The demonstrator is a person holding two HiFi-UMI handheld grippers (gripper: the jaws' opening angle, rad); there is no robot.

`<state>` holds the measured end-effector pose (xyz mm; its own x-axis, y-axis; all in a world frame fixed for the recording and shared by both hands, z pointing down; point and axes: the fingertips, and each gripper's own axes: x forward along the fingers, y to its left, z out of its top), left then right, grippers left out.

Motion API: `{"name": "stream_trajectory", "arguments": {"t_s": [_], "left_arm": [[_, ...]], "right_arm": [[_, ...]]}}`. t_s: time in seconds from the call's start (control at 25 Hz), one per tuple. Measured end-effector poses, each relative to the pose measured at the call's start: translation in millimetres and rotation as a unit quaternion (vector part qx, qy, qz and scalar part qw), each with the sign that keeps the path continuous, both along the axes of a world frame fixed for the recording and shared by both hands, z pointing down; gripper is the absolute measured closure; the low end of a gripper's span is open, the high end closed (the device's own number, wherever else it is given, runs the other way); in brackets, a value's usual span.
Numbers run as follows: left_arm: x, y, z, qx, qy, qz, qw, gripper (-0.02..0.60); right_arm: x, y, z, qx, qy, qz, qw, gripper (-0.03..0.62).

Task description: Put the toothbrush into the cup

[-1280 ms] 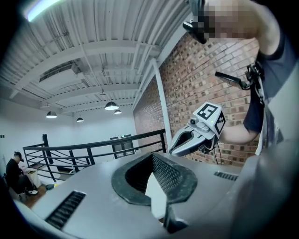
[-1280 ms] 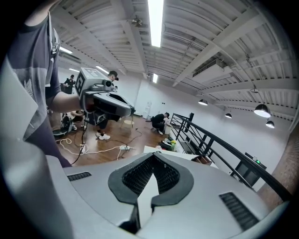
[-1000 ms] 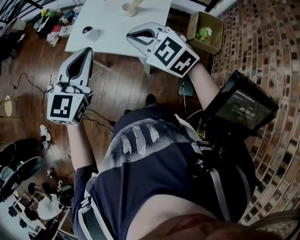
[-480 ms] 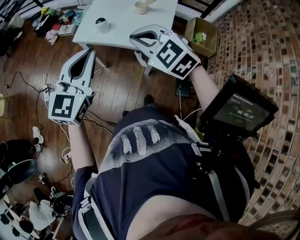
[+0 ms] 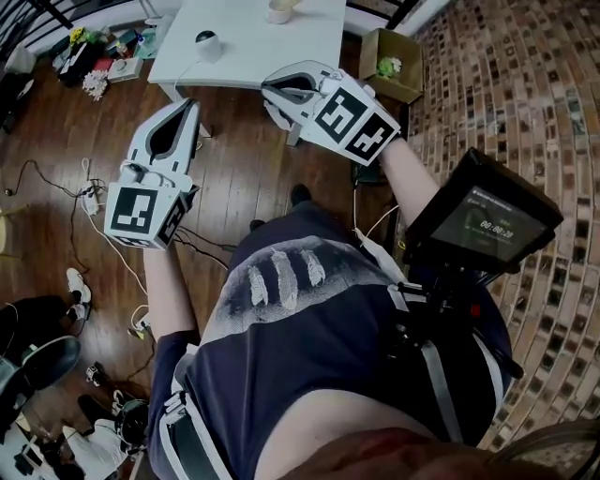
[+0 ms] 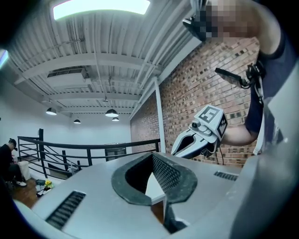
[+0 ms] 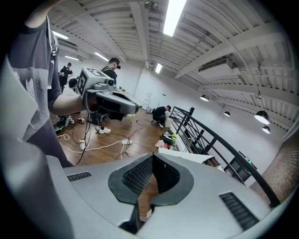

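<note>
Head view, looking steeply down. A wooden floor (image 5: pixel 234 178) fills most of the field, and a white surface (image 5: pixel 272 52) stands at its top edge; the person stands short of the near edge of that surface. A cardboard box (image 5: pixel 405 86) sits on the floor just right of the surface. The left gripper (image 5: pixel 190 105) is held over the floor, its tips short of the surface. The right gripper (image 5: pixel 266 88) is tilted downward, its tips level in the picture with the near edge. Both pairs of jaws are closed tip to tip and carry nothing, as each gripper view confirms. On the surface lie a white domed thing with a dark spot (image 5: pixel 205 43) and, at the far side, a pale cup (image 5: pixel 279 11) cropped by the frame. The toothbrush cannot be made out, so whether it lies beside the cup or stands in it is not settled. As a judgement, the scene fits two stages alike: the toothbrush waiting on the surface to be fetched, or already in the cup with the grippers drawn clear. For either, good practice is to keep the grippers well apart from each other. The right tips should stay clear of the near edge and of the domed thing. The head should tilt so that the whole cup is in the field and its contents can be read.
</note>
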<state>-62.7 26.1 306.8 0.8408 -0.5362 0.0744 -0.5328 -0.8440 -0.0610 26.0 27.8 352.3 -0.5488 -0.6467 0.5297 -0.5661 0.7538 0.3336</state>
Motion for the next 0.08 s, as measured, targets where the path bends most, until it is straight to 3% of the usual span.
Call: {"name": "stream_trajectory", "arguments": {"t_s": [0.08], "left_arm": [[1.2, 4.2, -1.0, -0.003, 0.002, 0.011, 0.9999, 0.594]], "right_arm": [[-2.9, 4.5, 3.4, -0.004, 0.004, 0.002, 1.000, 0.594]]}}
